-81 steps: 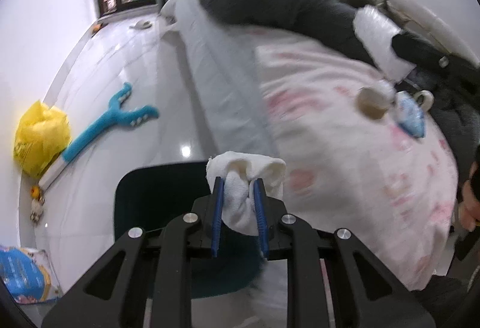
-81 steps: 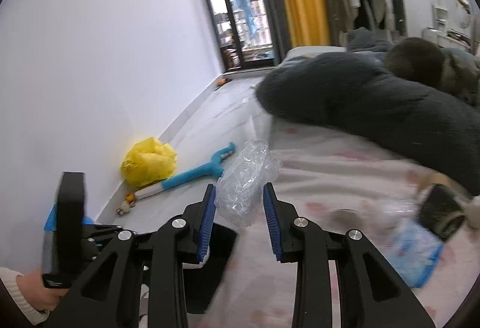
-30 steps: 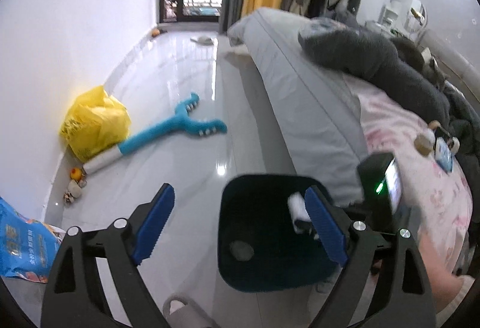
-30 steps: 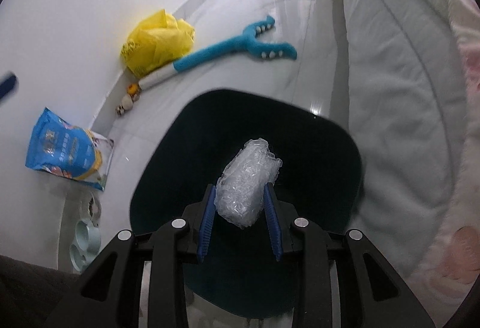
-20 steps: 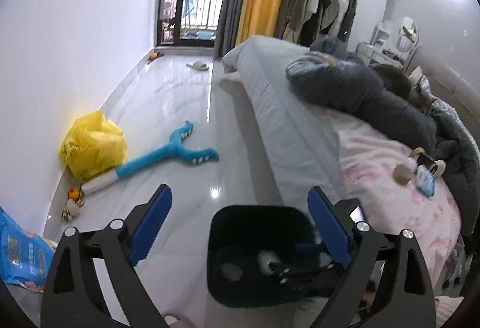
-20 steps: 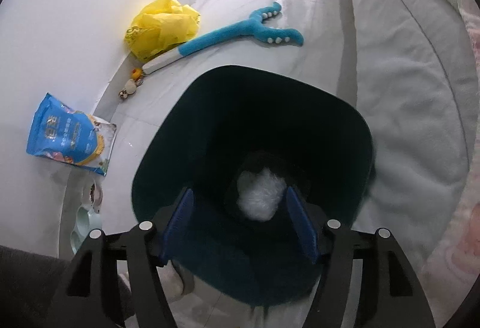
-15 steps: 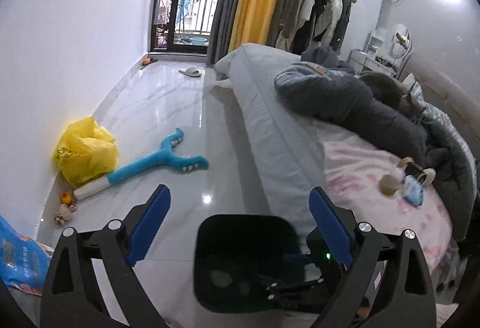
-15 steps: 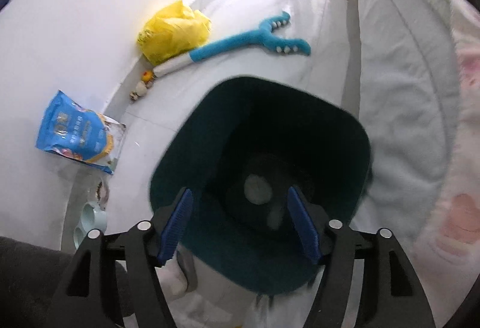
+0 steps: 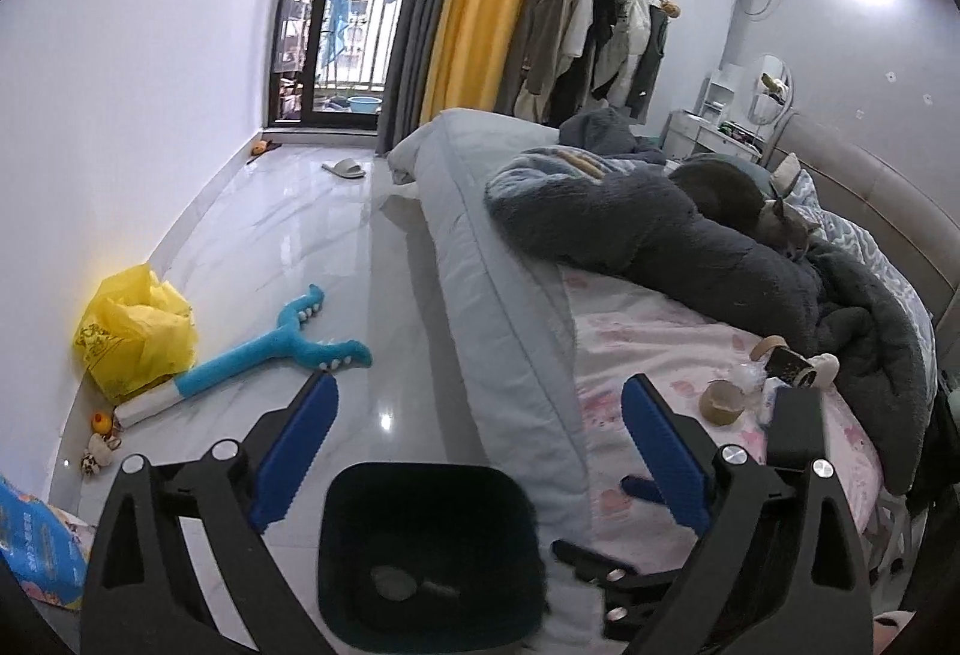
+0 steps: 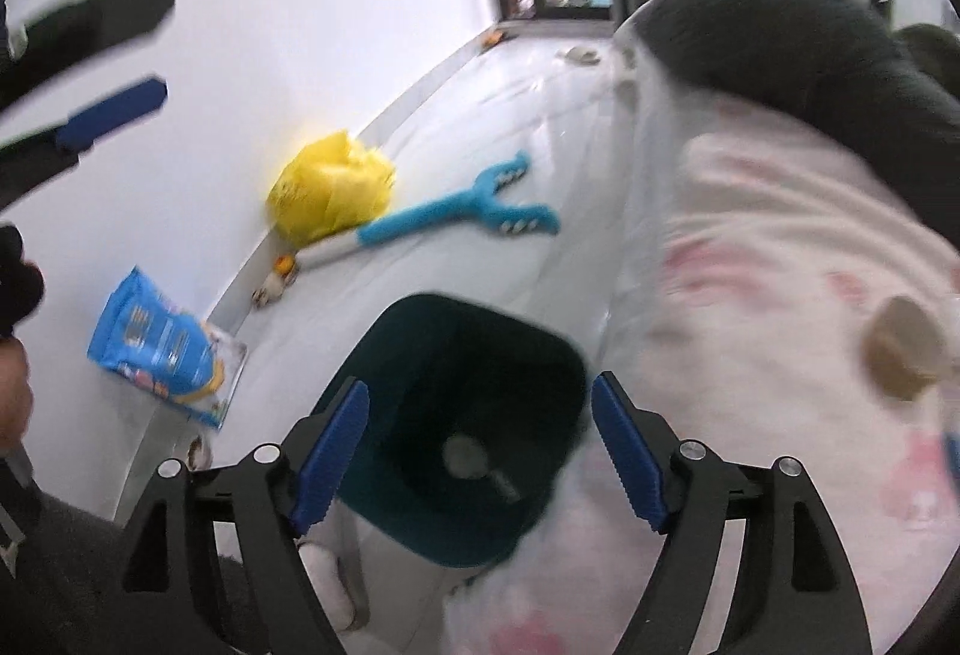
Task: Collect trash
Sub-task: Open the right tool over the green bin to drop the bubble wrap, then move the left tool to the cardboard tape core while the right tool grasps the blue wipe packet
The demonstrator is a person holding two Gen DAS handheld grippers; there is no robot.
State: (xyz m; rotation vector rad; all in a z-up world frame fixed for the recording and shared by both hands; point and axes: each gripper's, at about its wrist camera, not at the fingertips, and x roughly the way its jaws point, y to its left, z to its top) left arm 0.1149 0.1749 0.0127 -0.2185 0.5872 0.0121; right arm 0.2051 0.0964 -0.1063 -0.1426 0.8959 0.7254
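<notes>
Both grippers tilt downward over the dark bin (image 9: 429,541) standing upright on the floor beside the bed (image 9: 516,355), mouth facing up. The left gripper (image 9: 477,451) is spread wide and empty. The right gripper (image 10: 480,454), its jaws just opened, holds nothing. Pale trash (image 10: 462,456) lies in the bin's bottom.

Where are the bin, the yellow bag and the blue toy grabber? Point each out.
bin (image 9: 336,499): left wrist view, left rim.
yellow bag (image 9: 135,337): left wrist view, middle of the crumpled plastic.
blue toy grabber (image 9: 252,355): left wrist view, blue shaft below the fork.
</notes>
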